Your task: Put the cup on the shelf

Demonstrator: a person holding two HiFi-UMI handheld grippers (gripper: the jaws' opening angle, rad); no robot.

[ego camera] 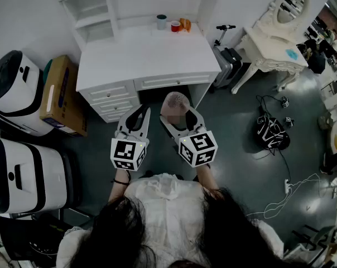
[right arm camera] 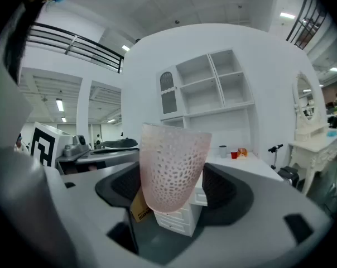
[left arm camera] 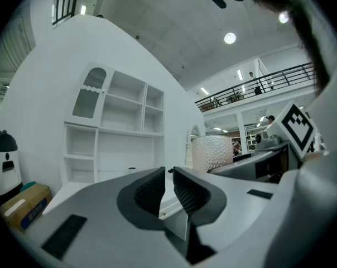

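- The right gripper [right arm camera: 173,191] is clamped on the pink perforated cup [right arm camera: 171,161]. Its two pads press on the lower part of the cup from both sides, and the jaws stand wide because the cup is wide.
- The cup stands upright between the pads, with the open mouth up and the narrower base down. Its long axis is therefore vertical and crosses the line of the jaws.
- The left gripper [left arm camera: 167,191] has its jaws brought together with nothing between them. It hangs just beside the right one, a little to the left.
- The shelf unit [ego camera: 93,7] rises at the back of the white desk [ego camera: 146,54]. It lies straight ahead of the cup and well apart from it, because the cup is in the air in front of the desk drawers, not yet over the desk top.
- The coming move probably goes forward and upward, so that the base comes level with a shelf board.
- The right gripper should do it alone (the left one is no nearer to the shelf, and it is empty).
- A grey cup [ego camera: 161,21] and a red cup [ego camera: 175,26] stand at the back of the desk top, near the path.
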